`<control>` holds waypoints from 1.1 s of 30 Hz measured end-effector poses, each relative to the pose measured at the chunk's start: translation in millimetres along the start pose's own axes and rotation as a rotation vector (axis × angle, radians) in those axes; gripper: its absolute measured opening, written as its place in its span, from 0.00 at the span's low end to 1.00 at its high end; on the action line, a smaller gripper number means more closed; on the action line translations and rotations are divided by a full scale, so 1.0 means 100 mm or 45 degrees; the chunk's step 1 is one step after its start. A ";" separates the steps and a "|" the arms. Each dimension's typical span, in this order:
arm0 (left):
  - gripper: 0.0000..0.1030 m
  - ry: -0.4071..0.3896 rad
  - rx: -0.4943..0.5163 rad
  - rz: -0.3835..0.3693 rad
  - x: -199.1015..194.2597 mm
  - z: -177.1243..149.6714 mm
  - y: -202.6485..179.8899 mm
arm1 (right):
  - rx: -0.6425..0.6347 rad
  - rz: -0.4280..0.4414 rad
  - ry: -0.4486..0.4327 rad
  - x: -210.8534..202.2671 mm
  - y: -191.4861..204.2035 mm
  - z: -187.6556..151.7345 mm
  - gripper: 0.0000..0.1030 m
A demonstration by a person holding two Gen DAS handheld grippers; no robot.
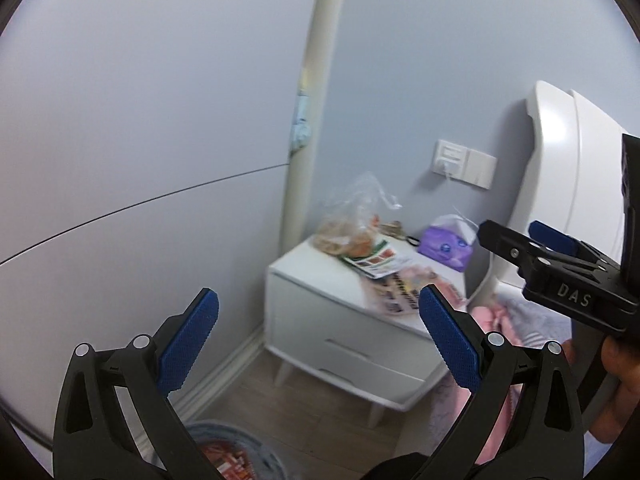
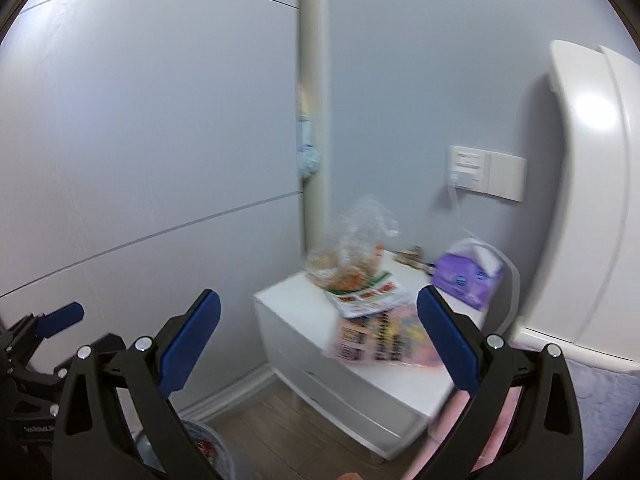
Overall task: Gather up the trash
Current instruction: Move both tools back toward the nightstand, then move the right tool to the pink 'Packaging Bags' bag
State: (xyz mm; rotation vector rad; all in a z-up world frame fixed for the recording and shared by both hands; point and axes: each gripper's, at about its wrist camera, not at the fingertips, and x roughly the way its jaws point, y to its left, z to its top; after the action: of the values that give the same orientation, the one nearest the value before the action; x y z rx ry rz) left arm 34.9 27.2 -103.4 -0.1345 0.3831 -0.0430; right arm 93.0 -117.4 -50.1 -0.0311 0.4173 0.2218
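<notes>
Both grippers hang spread and empty, up close to the lens: the left gripper [image 1: 318,334] with its blue pads wide apart, the right gripper [image 2: 318,336] just the same, nothing between the jaws of either. Down at the bottom edge sits a bin [image 1: 240,452], partly hidden behind the left gripper's frame, with red wrappers already inside it.

Ahead, well apart from both grippers, stands the white nightstand [image 1: 320,312], its top serving as the counter. On it lies the trash: a clear plastic bag [image 2: 352,252] with orange scraps inside, a green-and-red leaflet [image 2: 368,298] touching it, and a colourful flat wrapper [image 2: 380,340] at the near edge. A purple tissue pack [image 2: 468,276] sits at the back near the wall; whether it counts as trash I cannot tell.

This looks like the approach step, between pickups. My read: the next move calls for a reach forward and down to the counter, likely onto that near-edge wrapper, closest to the right gripper. Motion blur smears it, so its exact outline is unclear.
</notes>
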 end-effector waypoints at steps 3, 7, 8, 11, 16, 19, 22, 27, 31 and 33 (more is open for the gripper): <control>0.94 0.015 0.012 -0.068 0.08 0.04 -0.15 | 0.014 -0.063 -0.006 -0.09 -0.17 -0.03 0.93; 0.94 0.063 0.042 -0.138 0.16 0.07 -0.30 | -0.008 -0.138 0.028 -0.14 -0.40 -0.11 0.93; 0.94 0.076 0.042 -0.164 0.18 0.07 -0.33 | -0.008 -0.145 0.046 -0.13 -0.46 -0.13 0.93; 0.94 0.087 0.087 -0.181 0.22 0.06 -0.45 | 0.040 -0.146 0.136 -0.11 -0.65 -0.23 0.93; 0.94 0.145 0.134 -0.233 0.40 -0.01 -0.58 | 0.117 -0.162 0.220 -0.11 -0.94 -0.42 0.93; 0.94 0.202 0.151 -0.278 0.56 -0.04 -0.61 | 0.100 -0.183 0.262 -0.05 -1.03 -0.50 0.93; 0.94 0.236 0.216 -0.278 0.73 -0.04 -0.66 | 0.112 -0.168 0.303 0.09 -1.11 -0.54 0.93; 0.94 0.298 0.280 -0.308 1.03 -0.06 -0.72 | 0.053 -0.129 0.313 0.30 -1.14 -0.58 0.93; 0.94 0.336 0.258 -0.333 1.29 -0.07 -0.71 | 0.005 -0.072 0.353 0.58 -1.19 -0.60 0.93; 0.94 0.360 0.250 -0.350 1.44 -0.07 -0.71 | 0.034 -0.058 0.382 0.72 -1.26 -0.61 0.93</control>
State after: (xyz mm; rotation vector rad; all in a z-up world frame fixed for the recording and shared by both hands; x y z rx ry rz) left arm 164.6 -54.0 -153.2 0.0146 0.6376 -0.3730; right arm 160.8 -230.2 -137.5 -0.0481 0.7175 0.1664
